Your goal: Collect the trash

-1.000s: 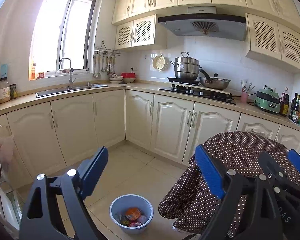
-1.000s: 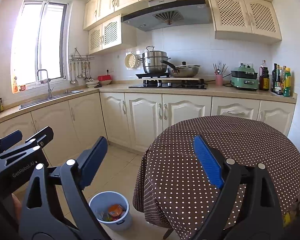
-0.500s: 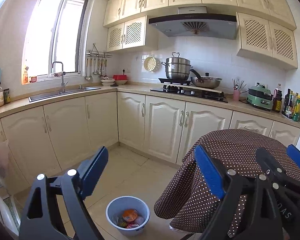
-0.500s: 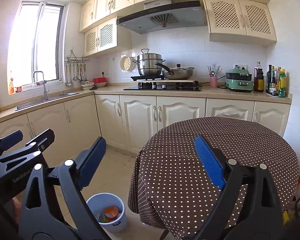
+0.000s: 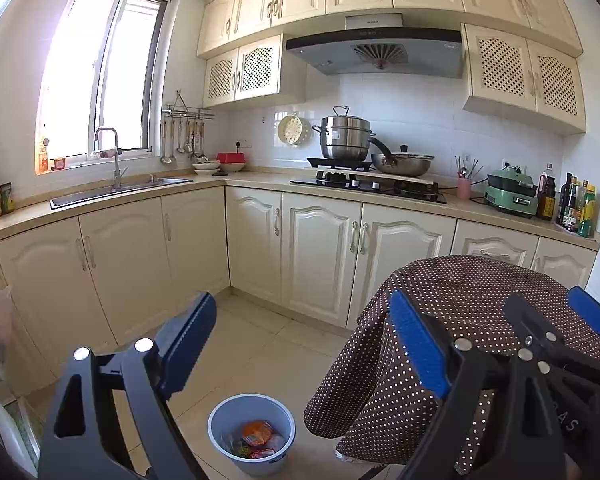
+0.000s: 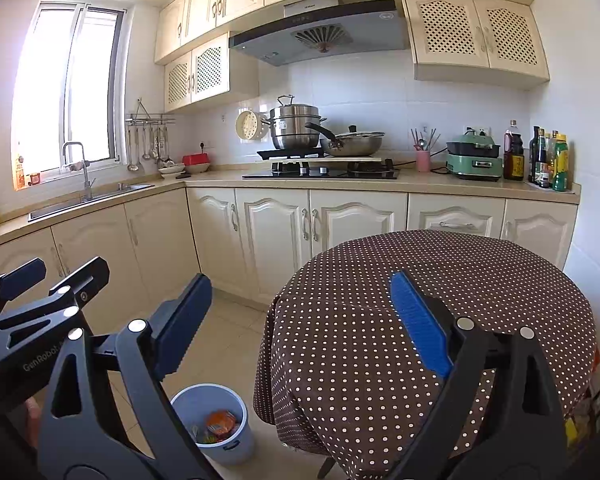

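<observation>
A light blue trash bin [image 5: 251,428] stands on the tiled floor beside the round table, with orange and red wrappers [image 5: 258,432] inside. The same bin [image 6: 212,420] shows low in the right wrist view. My left gripper [image 5: 300,344] hangs open above the floor, nothing between its blue pads. My right gripper [image 6: 300,320] is also open and empty, held over the near edge of the table [image 6: 440,288]. The right gripper [image 5: 556,332] appears at the right of the left wrist view, and the left gripper [image 6: 40,280] at the left of the right wrist view.
The round table [image 5: 480,292] wears a brown dotted cloth. Cream cabinets [image 5: 320,248] line the back and left walls under a counter with a sink [image 5: 120,188], a stove with pots [image 5: 364,176], a green cooker [image 6: 474,158] and bottles [image 6: 548,160].
Both views have slid a little right and pulled back, so the bin and table sit slightly lower and further left. Both grippers stay open and empty.
</observation>
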